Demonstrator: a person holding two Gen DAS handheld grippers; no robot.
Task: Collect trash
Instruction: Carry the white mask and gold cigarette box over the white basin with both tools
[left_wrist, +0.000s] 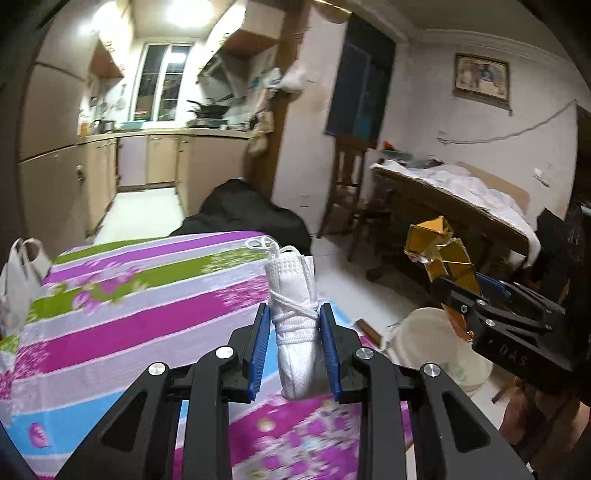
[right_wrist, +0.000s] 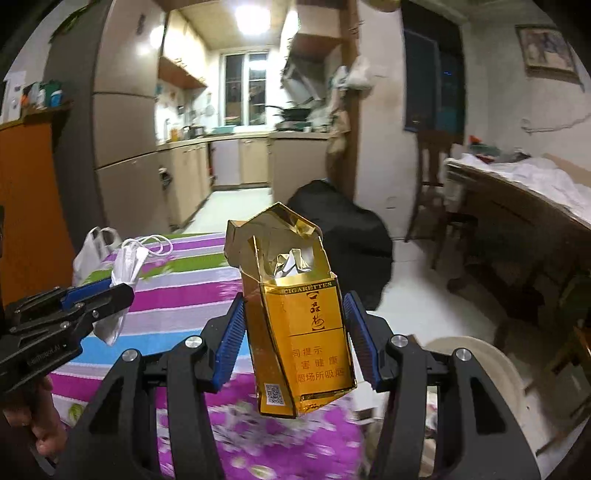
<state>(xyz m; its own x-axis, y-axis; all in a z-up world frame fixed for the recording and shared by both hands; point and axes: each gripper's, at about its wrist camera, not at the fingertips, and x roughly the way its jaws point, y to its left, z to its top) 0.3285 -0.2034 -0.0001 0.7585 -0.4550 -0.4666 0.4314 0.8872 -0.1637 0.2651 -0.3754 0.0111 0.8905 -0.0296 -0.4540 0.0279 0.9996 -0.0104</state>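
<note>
Left wrist view: left gripper (left_wrist: 295, 332) clamped narrow on a rolled white face mask (left_wrist: 293, 306), blue pads pressing both sides, mask held up in the air above the striped floral tablecloth (left_wrist: 147, 295). Right gripper (left_wrist: 458, 306) at the right in this view, carrying a crushed gold cigarette pack (left_wrist: 439, 254). Right wrist view: jaws partly closed on the pack (right_wrist: 299, 325), lid torn open, foil showing; pads bear on its lower sides. Left gripper (right_wrist: 110, 291) at the left there, mask (right_wrist: 125, 266) hanging from it. White bucket (left_wrist: 436, 343) on the floor, low right, just past the table edge; likely the bin, can't confirm. White plastic bag (left_wrist: 18, 280) at the table's far left. Progress: both pieces picked up and clear of the table, neither dropped yet. Left: carry to the container, release. No other trash visible on the cloth, though motion blur hides the near part.
</note>
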